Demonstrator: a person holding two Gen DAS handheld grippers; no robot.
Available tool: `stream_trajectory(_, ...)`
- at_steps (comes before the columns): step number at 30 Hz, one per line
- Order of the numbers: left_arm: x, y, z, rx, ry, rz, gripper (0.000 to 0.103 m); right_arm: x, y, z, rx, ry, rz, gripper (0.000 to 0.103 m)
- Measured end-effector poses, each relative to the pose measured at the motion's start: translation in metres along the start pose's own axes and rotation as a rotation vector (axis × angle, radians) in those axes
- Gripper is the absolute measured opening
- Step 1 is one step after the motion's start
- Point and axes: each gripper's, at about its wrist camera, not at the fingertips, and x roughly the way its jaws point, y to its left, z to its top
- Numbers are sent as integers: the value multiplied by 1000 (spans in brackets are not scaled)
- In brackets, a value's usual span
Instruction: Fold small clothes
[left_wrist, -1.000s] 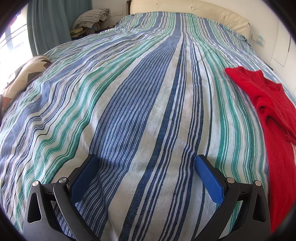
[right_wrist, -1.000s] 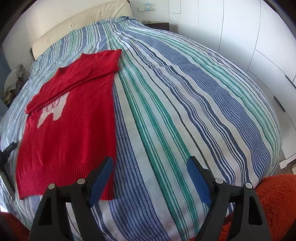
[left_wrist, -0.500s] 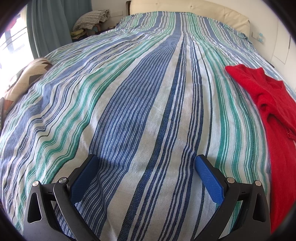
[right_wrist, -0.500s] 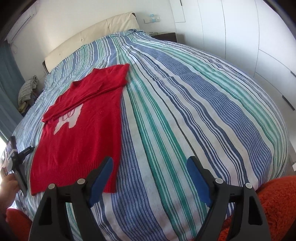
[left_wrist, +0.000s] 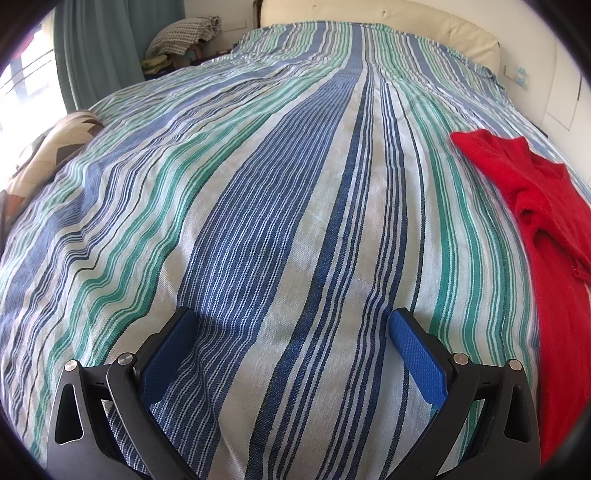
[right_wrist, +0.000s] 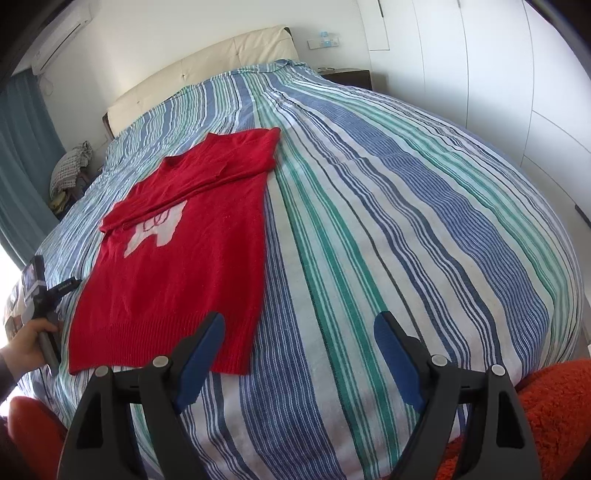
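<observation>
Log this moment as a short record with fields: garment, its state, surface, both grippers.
garment: red sweater with a white motif on the front
state: lying flat on the bed, sleeves folded across the chest, hem nearest the camera
surface: striped bedspread, blue, green and white
left gripper: jaws open, nothing between them, over bare bedspread beside the sweater
right gripper: jaws open, empty, near the sweater's hem corner
fold progress: body not yet folded

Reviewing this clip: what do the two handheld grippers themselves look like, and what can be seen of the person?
Both the left gripper and the right gripper have black angular frames with triangular cut-outs and silver round pivot bolts. Their jaws carry blue textured pads. In the right wrist view, the person's left hand shows with a dark cuff at the wrist.
</observation>
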Motion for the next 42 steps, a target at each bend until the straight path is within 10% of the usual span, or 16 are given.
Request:
stream_trajectory(10, -38, 13, -8, 4, 99, -123, 102, 2, 2, -1, -1, 3, 13, 82)
stream_trajectory(16, -133, 21, -47, -24, 50, -399, 102, -7, -11, 6, 76, -19, 27, 82)
stream_trajectory(21, -178, -3, -88, 59, 52, -580, 102, -9, -22, 21, 170, 16, 180, 85)
stream_trajectory(26, -155, -38, -109, 101, 165, -590, 100, 17, -11, 28, 113, 166, 297, 85)
stream_trajectory(34, -118, -74, -136, 12, 392, -683, 37, 73, 11, 2, 56, 389, 399, 70)
stream_trajectory(35, -116, -74, -136, 3, 394, -662, 17, 77, 12, 1, 59, 378, 383, 55)
stream_trajectory(36, -114, -72, -135, -26, 411, -661, 7, 78, 11, 2, 60, 374, 373, 9)
stream_trajectory(42, -136, -64, -120, -55, 399, -676, 2, 65, 2, 20, 126, 365, 430, 6)
